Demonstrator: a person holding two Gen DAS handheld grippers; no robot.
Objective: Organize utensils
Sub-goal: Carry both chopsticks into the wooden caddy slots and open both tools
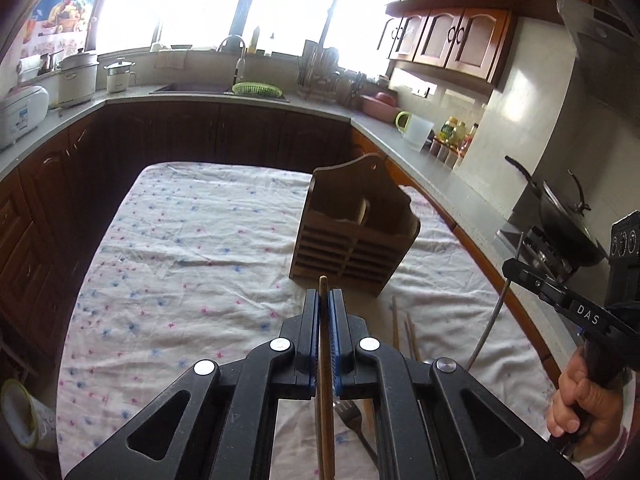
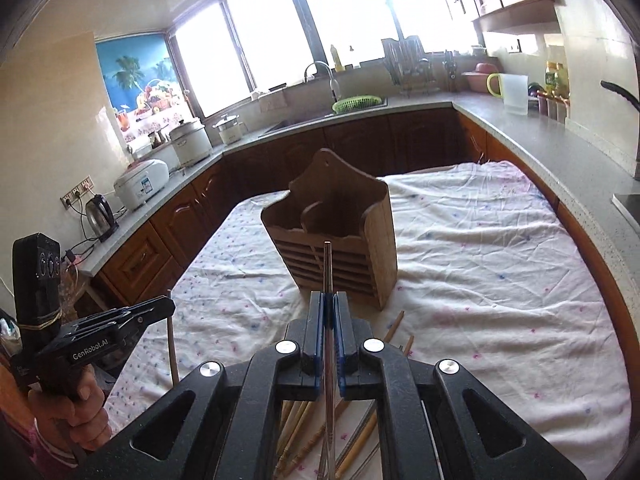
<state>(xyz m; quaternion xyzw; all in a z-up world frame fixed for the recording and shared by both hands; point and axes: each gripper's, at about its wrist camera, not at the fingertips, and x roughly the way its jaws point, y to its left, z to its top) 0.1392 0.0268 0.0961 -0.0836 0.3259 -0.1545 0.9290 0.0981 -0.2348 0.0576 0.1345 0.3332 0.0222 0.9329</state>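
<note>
Right now both pairs of fingers are clenched, each on a single long utensil. The left gripper (image 1: 324, 300) pinches a wooden chopstick (image 1: 323, 286) between its blue pads; the tip pokes out just past the fingertips and the rest runs back under the tool. The right gripper (image 2: 328, 300) grasps a thin metal chopstick (image 2: 327, 264), whose squared end stands up beyond the fingertips and overlaps the front of the holder in that view.

Ahead of both pairs of fingers stands the wooden utensil holder (image 1: 352, 236), upright on the worktop (image 1: 180, 240), which is covered with a white cloth dotted with small pink and blue flowers. The holder has a slatted front, a tall shaped back with a hanging hole, and a divider that splits it into two compartments. Neither chopstick touches it.

Below and behind the right fingers lies a loose pile of chopsticks (image 2: 296, 428) on the cloth, mostly pale wood or bamboo. Under the left fingers, slightly to their right, a metal fork (image 1: 352, 412) lies on the cloth, and a few more wooden sticks (image 1: 404, 332) lie just right of the fingers.

Each wrist view also shows the other tool off to the side, gripped by a hand (image 1: 580, 400) on its handle, with its chopstick hanging below.
</note>
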